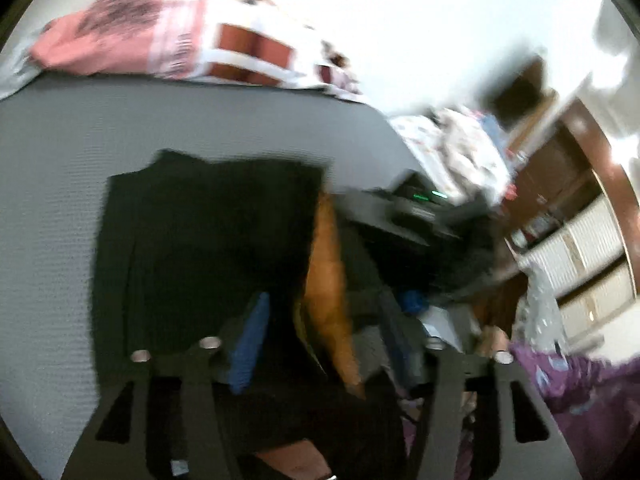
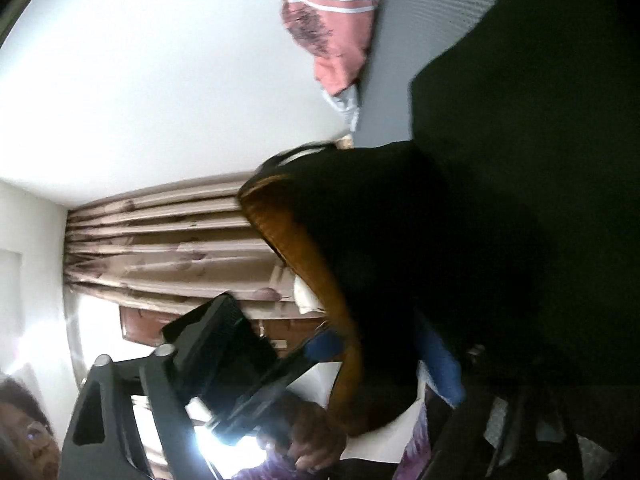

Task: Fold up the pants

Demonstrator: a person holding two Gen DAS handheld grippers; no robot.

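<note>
- Pants point(image 1: 208, 232): dark, lying partly flat on a grey bed sheet point(image 1: 60, 168), with one portion raised off the sheet so that its orange-brown lining point(image 1: 328, 280) faces outward. Both views are blurred.
- Far left and top of the left wrist view: a pink patterned pillow point(image 1: 120, 32) lies at the head of the bed, well apart from the pants.
- Left gripper point(image 1: 320, 344): its two fingers stand apart, blue pad point(image 1: 250, 344) on the left one, and the raised fold hangs between them. I cannot tell whether the pads touch the cloth.
- Right gripper point(image 2: 384, 356), seen from its own camera: a blue-padded finger point(image 2: 440, 364) lies against the lifted dark cloth. Whether it is clamped is unclear.
- Judgement: the raised edge seems held up so one part can be carried over the flat part.
- Further right in the left view, the other gripper's black body is just beside the fold, with a cluttered shelf point(image 1: 580, 240) beyond.
</note>
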